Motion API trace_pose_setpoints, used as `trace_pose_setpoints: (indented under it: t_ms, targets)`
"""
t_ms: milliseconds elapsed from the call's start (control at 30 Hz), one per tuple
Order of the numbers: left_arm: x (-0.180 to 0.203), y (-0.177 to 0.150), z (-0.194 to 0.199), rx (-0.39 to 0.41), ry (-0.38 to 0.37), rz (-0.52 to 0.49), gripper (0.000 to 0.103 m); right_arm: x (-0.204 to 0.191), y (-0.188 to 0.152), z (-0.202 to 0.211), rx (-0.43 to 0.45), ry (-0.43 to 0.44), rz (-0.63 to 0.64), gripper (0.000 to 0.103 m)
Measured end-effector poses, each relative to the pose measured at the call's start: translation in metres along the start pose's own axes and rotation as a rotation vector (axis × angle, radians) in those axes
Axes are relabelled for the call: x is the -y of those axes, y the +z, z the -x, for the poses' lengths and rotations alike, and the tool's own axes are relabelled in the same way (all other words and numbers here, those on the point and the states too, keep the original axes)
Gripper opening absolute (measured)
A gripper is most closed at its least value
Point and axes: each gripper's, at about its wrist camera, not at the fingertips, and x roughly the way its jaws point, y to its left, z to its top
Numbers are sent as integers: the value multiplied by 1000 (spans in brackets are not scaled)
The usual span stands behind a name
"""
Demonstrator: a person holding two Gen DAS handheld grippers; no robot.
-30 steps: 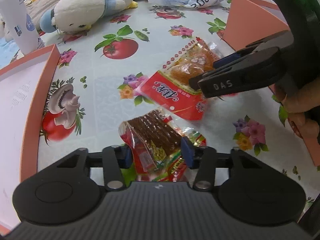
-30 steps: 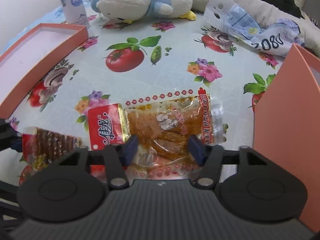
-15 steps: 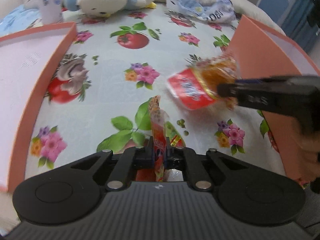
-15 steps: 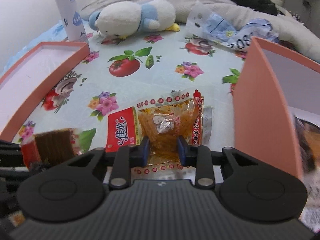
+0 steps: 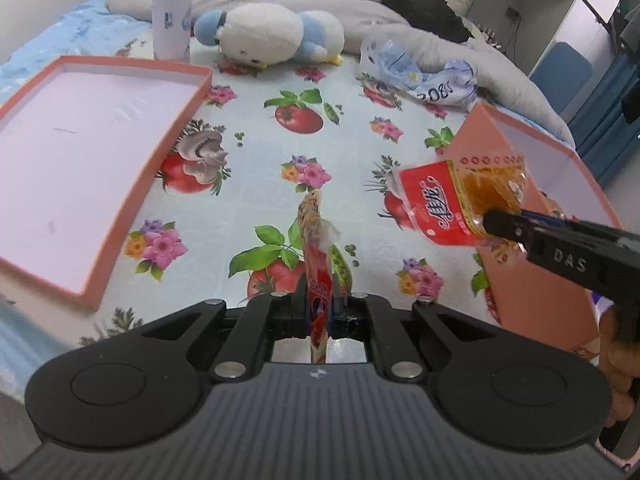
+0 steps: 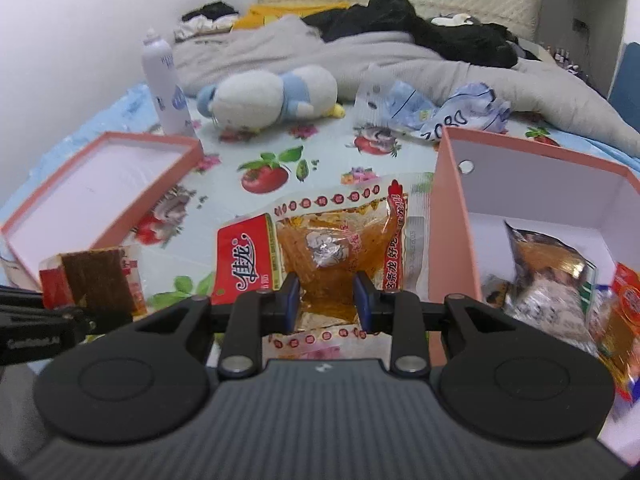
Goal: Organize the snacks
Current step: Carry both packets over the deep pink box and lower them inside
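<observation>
Cloth (image 5: 256,152) pale blue – red tomatoes, pink flowers; boxes (image 6: 452,216) salmon-pink, white inside – packets (image 6: 320,248) red-orange

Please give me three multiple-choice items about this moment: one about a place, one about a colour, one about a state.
1. Where do packets already lie? A) shallow lid B) deep pink box C) beside the plush
2. Which colour is the label end of the right gripper's packet? A) red B) green C) blue
3. How is the left gripper? A) open, holding nothing B) shut on a snack C) out of view

Answers: 1 B, packets lie inside the deep pink box. 2 A, the orange snack packet in the right gripper has a red end. 3 B, the left gripper pinches the brown-strip snack packet.
</observation>
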Motion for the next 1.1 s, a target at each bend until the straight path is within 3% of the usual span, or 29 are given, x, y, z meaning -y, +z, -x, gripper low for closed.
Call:
trace_pose_setpoints:
  t_ms: [567, 1100]
  targets:
    - [69, -15, 102, 117, -96, -77, 8, 8, -29, 140, 141, -67, -129, 31]
    - [150, -37, 123, 99, -241, -197, 8, 49, -71, 203, 151, -185, -283, 32]
